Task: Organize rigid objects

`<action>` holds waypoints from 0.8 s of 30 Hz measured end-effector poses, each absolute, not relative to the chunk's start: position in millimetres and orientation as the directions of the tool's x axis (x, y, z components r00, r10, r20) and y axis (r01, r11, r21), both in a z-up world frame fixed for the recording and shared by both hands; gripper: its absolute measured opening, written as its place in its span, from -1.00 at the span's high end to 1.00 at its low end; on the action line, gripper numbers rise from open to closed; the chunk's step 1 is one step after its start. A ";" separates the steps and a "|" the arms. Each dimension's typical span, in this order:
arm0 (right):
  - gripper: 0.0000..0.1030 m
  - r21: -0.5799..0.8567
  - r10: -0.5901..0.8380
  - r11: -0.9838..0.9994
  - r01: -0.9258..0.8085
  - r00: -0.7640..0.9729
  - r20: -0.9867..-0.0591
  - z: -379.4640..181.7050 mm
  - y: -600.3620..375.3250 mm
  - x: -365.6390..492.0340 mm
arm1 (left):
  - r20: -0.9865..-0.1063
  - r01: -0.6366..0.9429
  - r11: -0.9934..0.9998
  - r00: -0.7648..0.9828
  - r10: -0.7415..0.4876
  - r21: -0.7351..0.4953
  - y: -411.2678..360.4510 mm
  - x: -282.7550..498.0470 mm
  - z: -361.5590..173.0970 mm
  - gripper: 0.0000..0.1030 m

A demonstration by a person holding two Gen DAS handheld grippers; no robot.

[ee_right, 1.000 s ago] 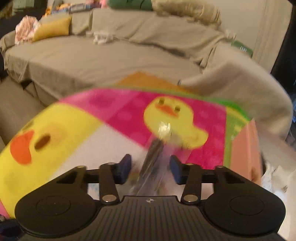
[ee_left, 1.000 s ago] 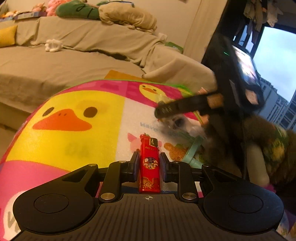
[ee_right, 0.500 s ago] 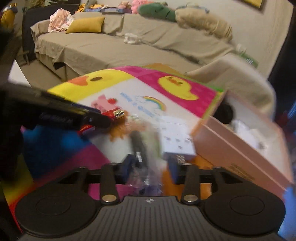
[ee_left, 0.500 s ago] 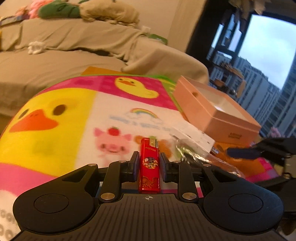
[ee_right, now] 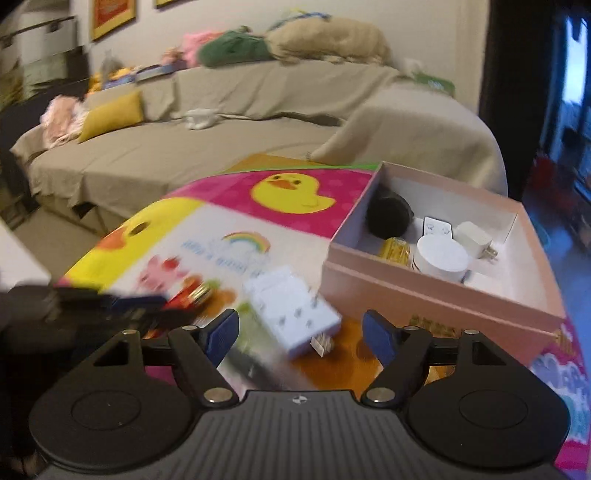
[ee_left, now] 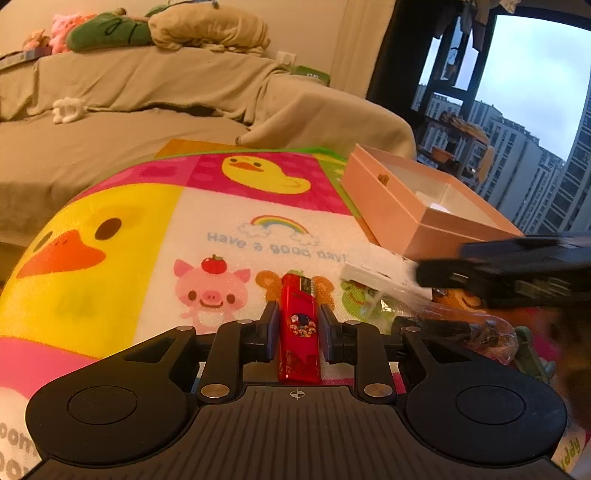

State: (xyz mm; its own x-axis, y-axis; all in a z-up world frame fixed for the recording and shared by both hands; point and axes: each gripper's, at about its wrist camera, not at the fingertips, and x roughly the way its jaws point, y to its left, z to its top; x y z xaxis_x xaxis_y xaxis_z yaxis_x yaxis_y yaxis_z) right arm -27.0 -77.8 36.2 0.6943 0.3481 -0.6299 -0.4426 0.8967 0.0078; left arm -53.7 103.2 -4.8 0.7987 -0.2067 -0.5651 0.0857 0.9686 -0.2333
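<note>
Sorting hard odds and ends off the cartoon mat [ee_left: 140, 206] into the pink box [ee_right: 424, 295]

The box sits right of centre. The white power strip [ee_right: 291, 310], stiff and light, lies bottom centre; best taken across its narrow sides. The red lighter [ee_left: 298, 325], slick and small, stands clamped in the left gripper [ee_left: 297, 328], angled down. The right gripper [ee_right: 300, 332] is opening, empty, above the strip.

I'm in a home living room: a long cloth-draped sofa [ee_right: 229, 122] fills the upper frame, plush toys [ee_left: 99, 31] heaped along its back, framed pictures [ee_right: 112, 16] upper left, apartment towers through the window [ee_left: 535, 122] upper right.
</note>
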 end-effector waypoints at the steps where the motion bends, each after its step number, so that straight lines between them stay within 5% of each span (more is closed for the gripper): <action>1: -0.45 0.006 0.340 0.900 -0.437 0.692 -0.637 31.9 -73.9 -19.2 | -0.565 0.086 0.968 0.799 -0.208 -0.236 103.7 -53.6 -5.0 0.49; 5: -0.45 -0.014 0.337 0.877 -0.480 0.635 -0.695 9.5 -52.4 7.3 | -0.563 0.086 0.966 0.799 -0.212 -0.242 104.6 -53.8 -5.3 0.49; 12: -0.01 -0.053 0.370 0.820 -0.571 0.598 -0.711 9.0 -53.7 -13.6 | -0.560 0.086 0.962 0.798 -0.223 -0.259 107.0 -54.6 -5.6 0.49; 19: -0.02 -0.161 0.272 0.836 -0.524 0.651 -0.708 13.7 -95.4 -24.8 | -0.559 0.086 0.960 0.798 -0.226 -0.265 108.3 -54.8 -5.9 0.49; 21: -0.26 -0.187 0.196 0.875 -0.446 0.680 -0.706 13.8 -111.9 -18.4 | -0.559 0.086 0.960 0.798 -0.226 -0.265 108.0 -54.8 -5.9 0.49; 24: -0.32 -0.169 0.158 0.910 -0.378 0.694 -0.702 14.1 -128.6 -19.6 | -0.559 0.086 0.961 0.798 -0.224 -0.262 108.0 -54.8 -5.9 0.49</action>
State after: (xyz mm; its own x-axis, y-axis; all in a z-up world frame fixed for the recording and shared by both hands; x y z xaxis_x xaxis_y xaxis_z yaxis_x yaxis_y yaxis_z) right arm -19.6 -128.6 14.1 0.6940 0.1575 -0.7025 -0.3779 0.9102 -0.1693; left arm -54.8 108.0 -5.9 0.7981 -0.2236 -0.5595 0.0860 0.9613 -0.2617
